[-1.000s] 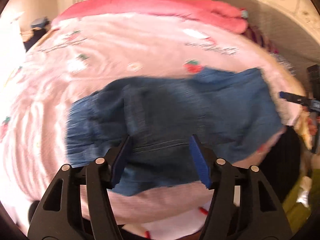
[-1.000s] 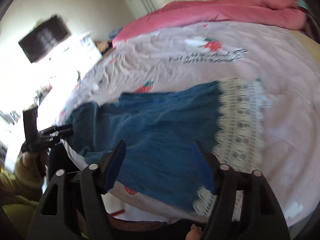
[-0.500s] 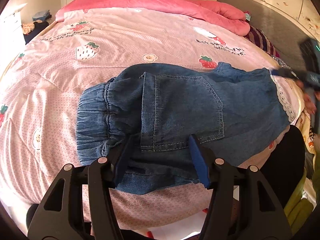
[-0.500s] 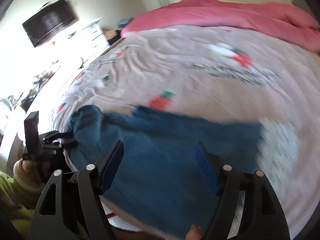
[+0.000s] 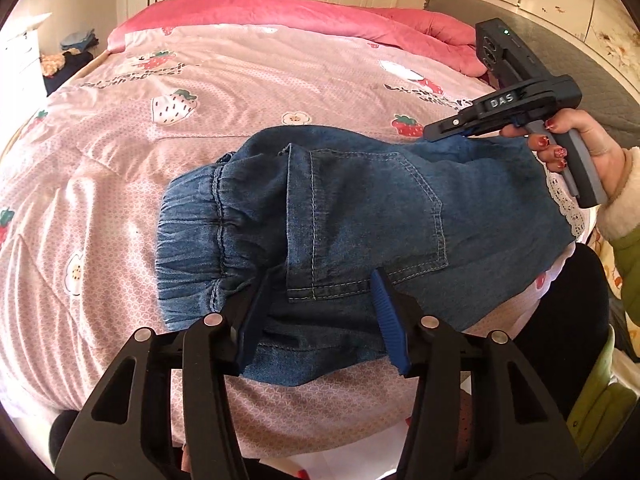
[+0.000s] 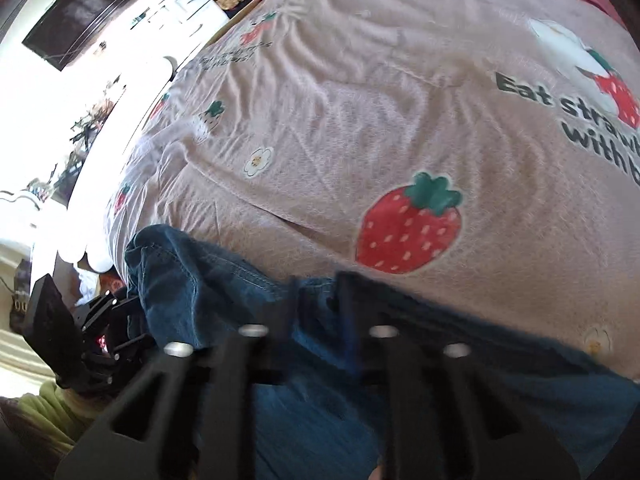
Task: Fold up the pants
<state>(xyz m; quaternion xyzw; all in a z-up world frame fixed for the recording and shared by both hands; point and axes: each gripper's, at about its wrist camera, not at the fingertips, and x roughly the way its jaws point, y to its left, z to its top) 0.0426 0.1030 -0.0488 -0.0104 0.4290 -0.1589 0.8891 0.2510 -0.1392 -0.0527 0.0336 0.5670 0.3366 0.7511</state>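
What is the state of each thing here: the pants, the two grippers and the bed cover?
Pants: folded over, lying on the bed.
Left gripper: open, fingers over the pants' near edge.
Right gripper: fingers nearly together on the pants' far edge; grip unclear.
Bed cover: spread out, wrinkled.

the pants [image 5: 360, 216] lay crosswise on the bedspread [image 5: 224, 92], waistband left. the left gripper [image 5: 320, 312] hung over their near edge; the right gripper [image 5: 452, 130] met their far right edge. a quilt [image 5: 304, 12] lay beyond.
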